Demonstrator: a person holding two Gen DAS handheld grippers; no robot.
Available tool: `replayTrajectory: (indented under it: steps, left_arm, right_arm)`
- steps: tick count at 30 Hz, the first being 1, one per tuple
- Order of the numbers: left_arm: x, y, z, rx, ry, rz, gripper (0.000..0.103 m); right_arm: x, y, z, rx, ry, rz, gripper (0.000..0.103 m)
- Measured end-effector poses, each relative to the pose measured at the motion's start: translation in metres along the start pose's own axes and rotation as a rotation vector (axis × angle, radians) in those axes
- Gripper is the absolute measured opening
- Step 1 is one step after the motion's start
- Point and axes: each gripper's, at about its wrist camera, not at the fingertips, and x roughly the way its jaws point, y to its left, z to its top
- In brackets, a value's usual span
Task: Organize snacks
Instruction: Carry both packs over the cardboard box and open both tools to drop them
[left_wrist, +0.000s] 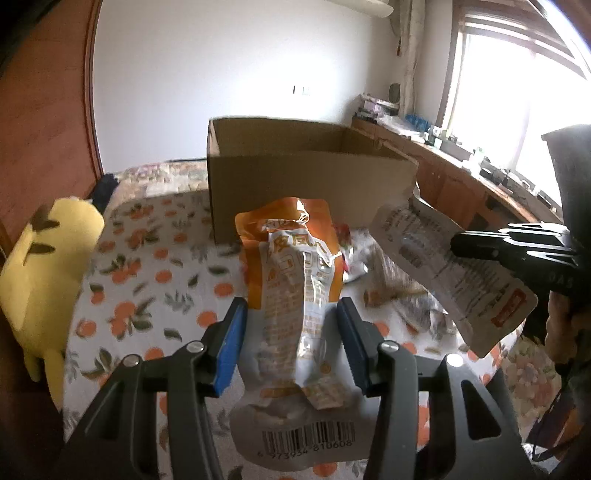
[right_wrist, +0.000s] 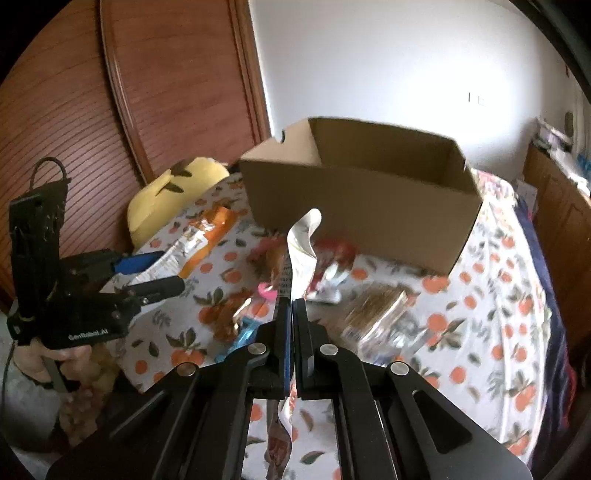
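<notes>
My left gripper is shut on an orange and white snack pouch, held above the orange-print cloth; it also shows in the right wrist view. My right gripper is shut on a white snack packet, seen edge-on; in the left wrist view the right gripper holds that packet at the right. An open cardboard box stands just beyond both grippers, also in the right wrist view. Several loose snacks lie on the cloth in front of the box.
A yellow plush toy lies at the left edge of the cloth-covered surface. A wooden panel stands behind it. A wooden counter with small items runs under the window at the right.
</notes>
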Motion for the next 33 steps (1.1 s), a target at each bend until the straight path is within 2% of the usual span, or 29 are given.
replayTrajectory:
  steps: [18, 26, 33]
  left_arm:
    - [0.012, 0.013, 0.110, 0.048, -0.124, 0.033, 0.049]
    - [0.030, 0.011, 0.147, 0.071, -0.142, 0.042, 0.049]
    - [0.057, 0.017, 0.175, 0.070, -0.142, 0.041, 0.049]
  right_arm:
    - [-0.021, -0.050, 0.099, -0.068, -0.128, -0.064, 0.000]
    - [-0.004, -0.067, 0.139, -0.102, -0.157, -0.088, 0.000]
    - [0.024, -0.082, 0.160, -0.122, -0.154, -0.106, 0.000]
